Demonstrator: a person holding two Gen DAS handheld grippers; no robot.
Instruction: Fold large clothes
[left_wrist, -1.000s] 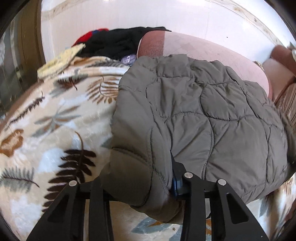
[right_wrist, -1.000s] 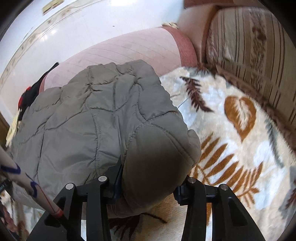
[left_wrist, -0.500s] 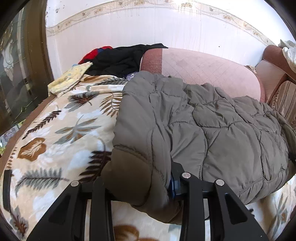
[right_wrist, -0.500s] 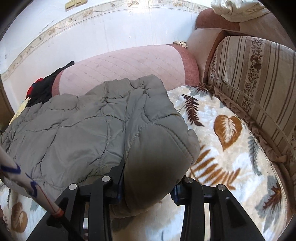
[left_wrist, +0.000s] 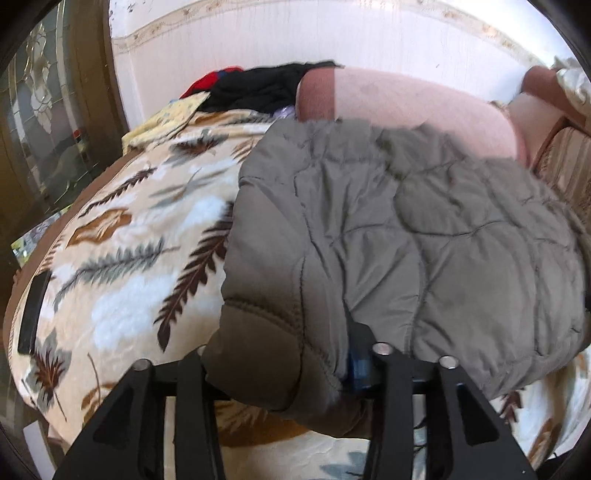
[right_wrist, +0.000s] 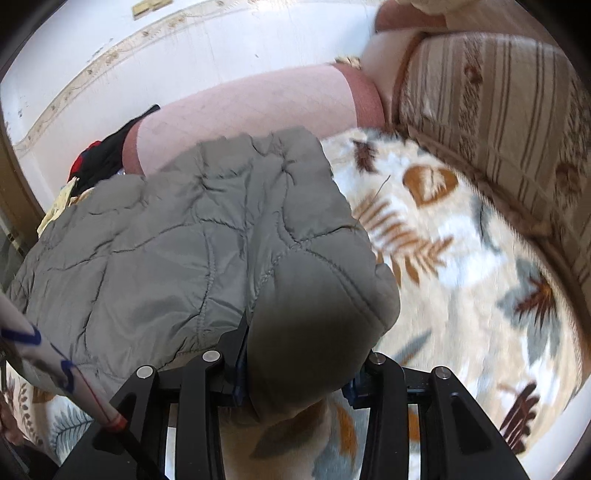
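A grey-olive quilted jacket (left_wrist: 424, 236) lies across a leaf-patterned blanket (left_wrist: 140, 258) on a sofa. My left gripper (left_wrist: 280, 365) is shut on the jacket's near left corner, the padded cloth bunched between its fingers. The jacket also shows in the right wrist view (right_wrist: 184, 251). My right gripper (right_wrist: 295, 369) is shut on its near right corner, a thick fold filling the gap between the fingers. Both corners are held a little above the blanket (right_wrist: 461, 266).
A pile of black and red clothes (left_wrist: 266, 88) and a yellow cloth (left_wrist: 162, 122) lie at the far left by a pink armrest (left_wrist: 406, 103). A striped sofa back (right_wrist: 498, 122) runs along the right. A dark flat object (left_wrist: 33, 314) lies at the blanket's left edge.
Both grippers, still holding the jacket corners, have risen and drawn back over the last second, then tipped forward again; the views are blurred with motion. The jacket stays bunched in both.
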